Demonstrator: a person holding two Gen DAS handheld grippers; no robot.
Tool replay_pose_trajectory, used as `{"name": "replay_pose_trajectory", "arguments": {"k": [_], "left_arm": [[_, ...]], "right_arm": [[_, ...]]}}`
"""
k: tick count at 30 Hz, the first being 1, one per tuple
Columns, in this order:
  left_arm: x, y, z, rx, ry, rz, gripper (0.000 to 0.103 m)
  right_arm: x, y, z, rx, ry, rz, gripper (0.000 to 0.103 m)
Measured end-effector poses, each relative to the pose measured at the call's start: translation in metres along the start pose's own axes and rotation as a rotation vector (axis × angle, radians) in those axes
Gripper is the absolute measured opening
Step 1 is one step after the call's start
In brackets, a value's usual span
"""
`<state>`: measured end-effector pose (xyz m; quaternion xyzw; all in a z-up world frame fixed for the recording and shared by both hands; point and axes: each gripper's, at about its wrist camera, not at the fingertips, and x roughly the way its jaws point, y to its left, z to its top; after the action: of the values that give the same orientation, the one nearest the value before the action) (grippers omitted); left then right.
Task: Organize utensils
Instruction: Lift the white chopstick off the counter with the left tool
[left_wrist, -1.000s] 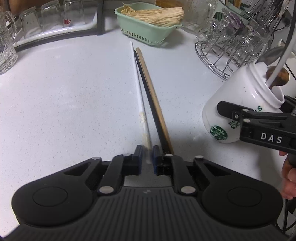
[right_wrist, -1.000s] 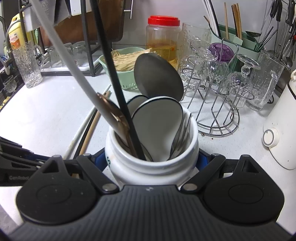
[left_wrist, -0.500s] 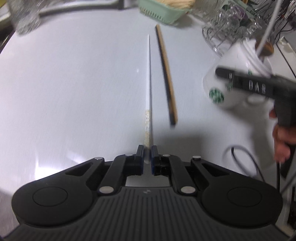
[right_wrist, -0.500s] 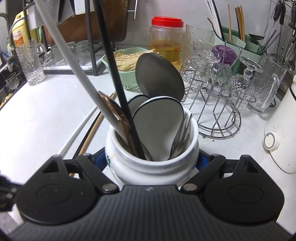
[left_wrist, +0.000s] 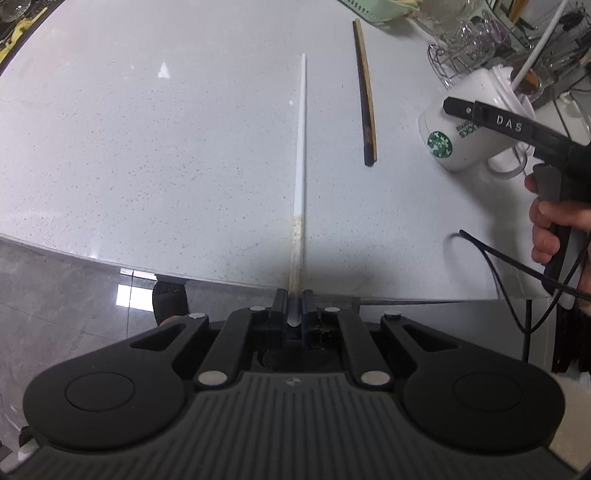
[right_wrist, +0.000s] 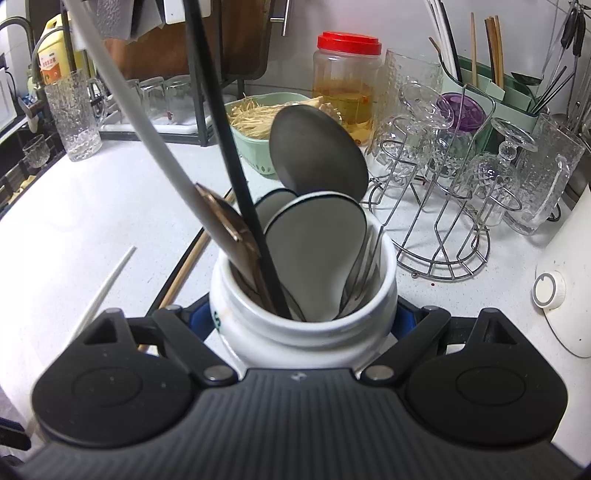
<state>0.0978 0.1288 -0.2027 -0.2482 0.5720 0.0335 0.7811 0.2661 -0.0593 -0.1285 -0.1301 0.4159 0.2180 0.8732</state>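
Left gripper (left_wrist: 294, 309) clamped on white chopstick (left_wrist: 301, 155) at frame centre, right gripper (right_wrist: 306, 314) marked "DAS" clamped on Starbucks-logo white mug (left_wrist: 469, 133), upper right, worktop (left_wrist: 147, 147) speckled white.

Left gripper (left_wrist: 294, 308) level and pointing out over the counter edge, jaws drawn nearly together, clamping the butt end of a white chopstick (left_wrist: 301, 155) that runs straight ahead between the fingers (left_wrist: 279, 306). Right gripper (right_wrist: 303, 314) spread wide, jaws pressed against both sides of a white mug (right_wrist: 303, 328), gripping it just under the rim. Seen from the left: right gripper (left_wrist: 491, 118) reaching in from the side, handle wrapped by a bare right hand (left_wrist: 554, 229), cable trailing below.
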Motion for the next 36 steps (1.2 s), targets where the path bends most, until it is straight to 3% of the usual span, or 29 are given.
{"name": "replay_pose_trajectory", "arguments": {"k": [3, 5, 7, 11, 17, 22, 28, 36], "left_arm": [[0.0, 0.006, 0.002, -0.004, 0.008, -0.007, 0.009], [0.001, 0.01, 0.004, -0.018, 0.026, -0.003, 0.016], [0.0, 0.013, 0.003, -0.019, 0.024, -0.01, 0.028], [0.006, 0.013, 0.003, -0.022, 0.018, -0.016, 0.034], [0.023, 0.014, -0.002, -0.021, 0.027, -0.007, 0.032], [0.023, 0.01, -0.005, -0.023, 0.012, -0.008, 0.009], [0.0, 0.003, 0.002, -0.002, -0.033, 0.015, 0.009], [-0.062, -0.018, 0.041, 0.063, -0.203, 0.037, 0.008]], "right_arm": [[0.0, 0.001, 0.0, 0.002, -0.001, -0.004, 0.092], [0.0, 0.0, 0.0, 0.0, 0.002, -0.004, 0.092], [0.0, 0.0, 0.001, 0.003, 0.007, -0.005, 0.092], [0.0, 0.0, 0.001, 0.006, 0.005, -0.01, 0.092], [0.0, 0.001, 0.0, 0.003, 0.002, -0.01, 0.092], [-0.001, 0.001, -0.001, 0.005, 0.0, -0.011, 0.092], [-0.001, 0.001, -0.001, 0.008, -0.005, -0.011, 0.092], [-0.002, 0.002, -0.001, 0.011, -0.008, -0.016, 0.092]]}}
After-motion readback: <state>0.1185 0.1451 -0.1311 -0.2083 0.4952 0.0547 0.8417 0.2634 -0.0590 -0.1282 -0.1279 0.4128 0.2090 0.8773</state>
